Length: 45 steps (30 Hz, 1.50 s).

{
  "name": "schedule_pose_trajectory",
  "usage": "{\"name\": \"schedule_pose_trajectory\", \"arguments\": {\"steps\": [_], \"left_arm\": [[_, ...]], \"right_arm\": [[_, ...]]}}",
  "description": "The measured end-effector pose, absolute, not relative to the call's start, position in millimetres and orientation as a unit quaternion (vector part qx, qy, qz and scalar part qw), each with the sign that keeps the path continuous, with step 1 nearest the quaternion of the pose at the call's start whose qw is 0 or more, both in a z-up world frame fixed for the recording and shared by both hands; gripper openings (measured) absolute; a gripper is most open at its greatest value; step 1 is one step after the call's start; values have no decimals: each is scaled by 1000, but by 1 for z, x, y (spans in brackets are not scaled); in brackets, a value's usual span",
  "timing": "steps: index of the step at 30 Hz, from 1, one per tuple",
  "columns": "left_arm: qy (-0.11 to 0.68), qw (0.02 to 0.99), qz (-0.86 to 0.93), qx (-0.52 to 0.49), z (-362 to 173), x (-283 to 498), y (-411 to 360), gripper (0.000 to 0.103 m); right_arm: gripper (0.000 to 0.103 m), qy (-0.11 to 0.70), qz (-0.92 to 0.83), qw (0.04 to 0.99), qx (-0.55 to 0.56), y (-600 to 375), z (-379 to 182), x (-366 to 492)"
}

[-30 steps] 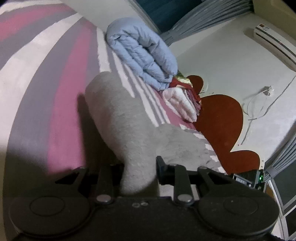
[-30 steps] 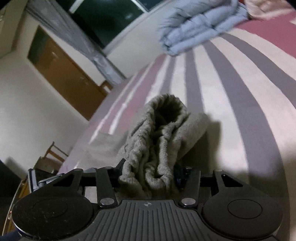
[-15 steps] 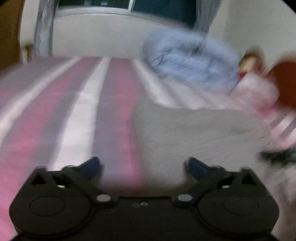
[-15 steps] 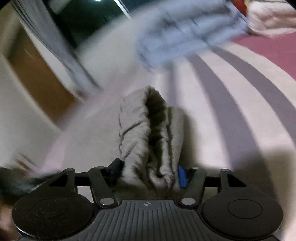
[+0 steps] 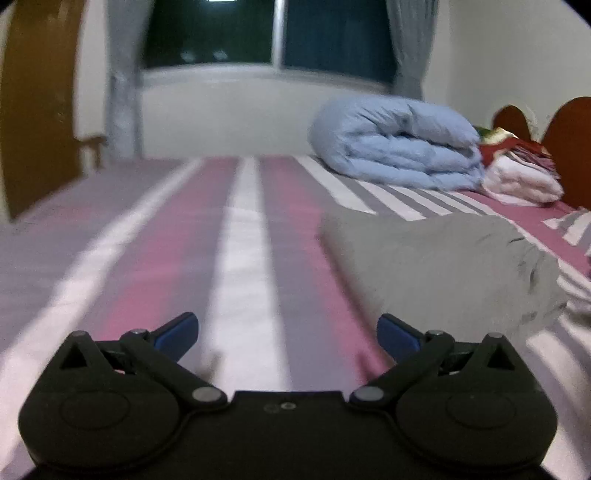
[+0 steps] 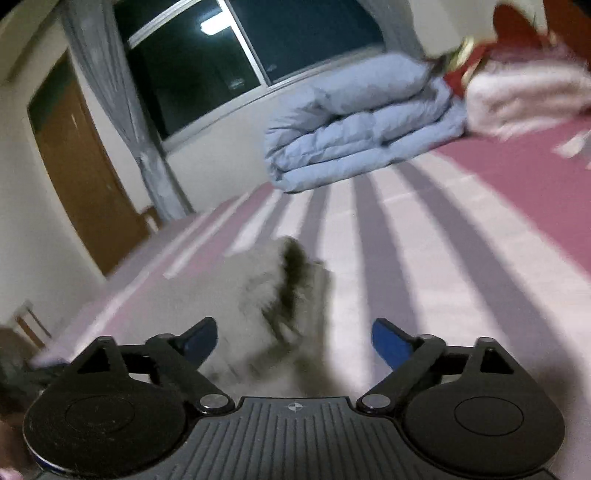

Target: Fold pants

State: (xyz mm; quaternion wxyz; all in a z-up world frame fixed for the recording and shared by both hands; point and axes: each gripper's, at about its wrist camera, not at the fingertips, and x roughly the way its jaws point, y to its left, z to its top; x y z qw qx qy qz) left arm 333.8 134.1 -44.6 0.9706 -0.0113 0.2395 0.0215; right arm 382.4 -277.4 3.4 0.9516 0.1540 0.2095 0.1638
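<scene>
Left wrist view first: my left gripper (image 5: 287, 330) stands spread wide with nothing between its blue-tipped fingers (image 5: 177, 329), only the striped bed sheet (image 5: 243, 258) showing in the gap. Just beyond my right-hand fingertip and off to the right, the grey pants (image 5: 443, 266) lie folded in a thick bundle on the bed, apart from the gripper. Farther out along the same side, a rolled light-blue duvet (image 5: 399, 147) sits on the sheet, with a pink-white folded blanket (image 5: 524, 181) just beside it and the dark red headboard (image 5: 569, 140) behind. A window (image 5: 266, 33) with grey curtains (image 5: 123, 81) closes the far wall.

From the right wrist camera, my right gripper (image 6: 293, 341) is likewise spread wide and grips nothing. The pants (image 6: 273, 295) lie on the sheet straight ahead, their near end between and in front of the fingers, nearer the left one; motion blur keeps me from telling whether cloth touches either finger. Beyond them the striped sheet (image 6: 443, 236) runs up to the blue duvet (image 6: 362, 122), and a wooden door (image 6: 77, 166) stands at left.
</scene>
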Motion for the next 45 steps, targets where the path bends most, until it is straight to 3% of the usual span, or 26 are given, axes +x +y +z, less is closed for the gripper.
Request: {"name": "schedule_pose_trajectory", "arguments": {"steps": [3, 10, 20, 45], "left_arm": [[235, 969, 58, -40, -48, 281, 153, 97], [216, 967, 108, -84, -38, 185, 159, 97], [172, 982, 36, -65, -6, 100, 87, 97], [150, 987, -41, -35, -19, 6, -10, 97]], "right_arm": [[103, 193, 116, 966, 127, -307, -11, 325], [103, 176, 67, 978, 89, -324, -24, 204], [103, 98, 88, 990, 47, -263, -14, 87], [103, 90, 147, 985, 10, -194, -20, -4]]}}
